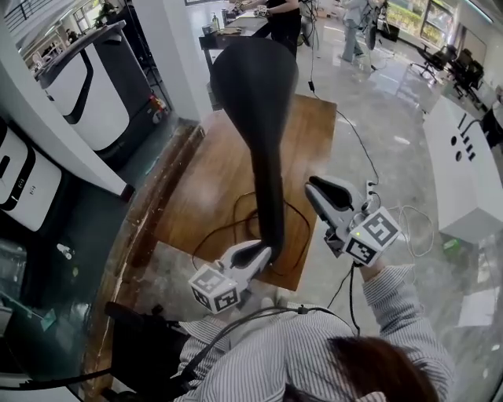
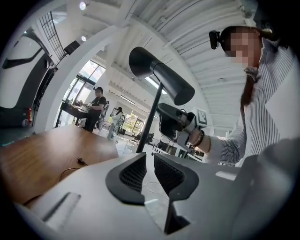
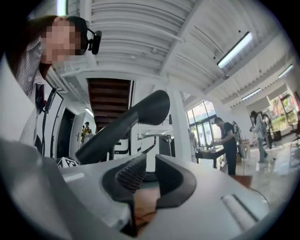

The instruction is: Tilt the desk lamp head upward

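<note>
- One wooden table takes up the middle of the head view, with its near edge by your body.
- Two white machines with black trim stand to your left, one further back and one nearer.
- One black desk lamp stands on the table near that near edge. Its single thin stem rises toward your head camera. It carries one long dark head, which slants with its open end higher than the other.
- Two people stand well beyond the table, one in black at a desk and one in light clothes.
- You hold two grippers, each with one marker cube.
- Your left gripper sits low over the table's near edge, just beside the foot of the stem. I cannot tell whether it touches the stem. Its own view shows the two jaws a narrow slit apart, with nothing between them and the stem past their tips.
- Your right gripper hangs off the table's right edge, above the floor and near the stem. Its jaws also stand slightly apart and hold nothing, and the lamp head crosses above them in its view.
- One black cable loops across the wood around the foot of the lamp.
- One white cord lies on the floor to your right.
</note>
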Available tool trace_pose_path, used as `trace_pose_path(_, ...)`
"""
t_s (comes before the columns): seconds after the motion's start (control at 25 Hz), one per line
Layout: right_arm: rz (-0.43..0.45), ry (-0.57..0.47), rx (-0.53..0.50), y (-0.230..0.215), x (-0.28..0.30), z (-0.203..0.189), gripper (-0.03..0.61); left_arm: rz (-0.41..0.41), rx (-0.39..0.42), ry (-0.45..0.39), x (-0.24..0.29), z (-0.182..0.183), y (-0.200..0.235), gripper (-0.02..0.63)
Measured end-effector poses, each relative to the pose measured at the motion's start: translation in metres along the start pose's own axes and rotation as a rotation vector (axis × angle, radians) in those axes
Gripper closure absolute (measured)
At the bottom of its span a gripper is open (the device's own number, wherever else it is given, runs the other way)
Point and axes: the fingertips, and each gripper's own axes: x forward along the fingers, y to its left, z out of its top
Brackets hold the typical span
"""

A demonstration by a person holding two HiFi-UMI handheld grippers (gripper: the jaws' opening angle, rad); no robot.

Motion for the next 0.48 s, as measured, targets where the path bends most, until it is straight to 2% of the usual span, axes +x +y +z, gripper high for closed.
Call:
trace_pose_path(0.16, 0.027, 0.133, 0.067, 0.039, -0.013, -0.066, 0.528, 0.077, 0.034, -0.01, 0.002, -0.002, -0.008, 0.603)
trace_pose_path(0.24, 0.026, 0.186, 0.096, 0.057, -0.017, -0.092, 0.526, 0.1, 0.037, -0.01, 0.004, -0.002, -0.011, 0.607)
trace_pose_path(0.48, -0.016, 0.261, 0.145, 0.091, -0.019, -0.129, 0.543, 0.168, -0.018, -0.042, 0.005, 0.001, -0.01, 0.607)
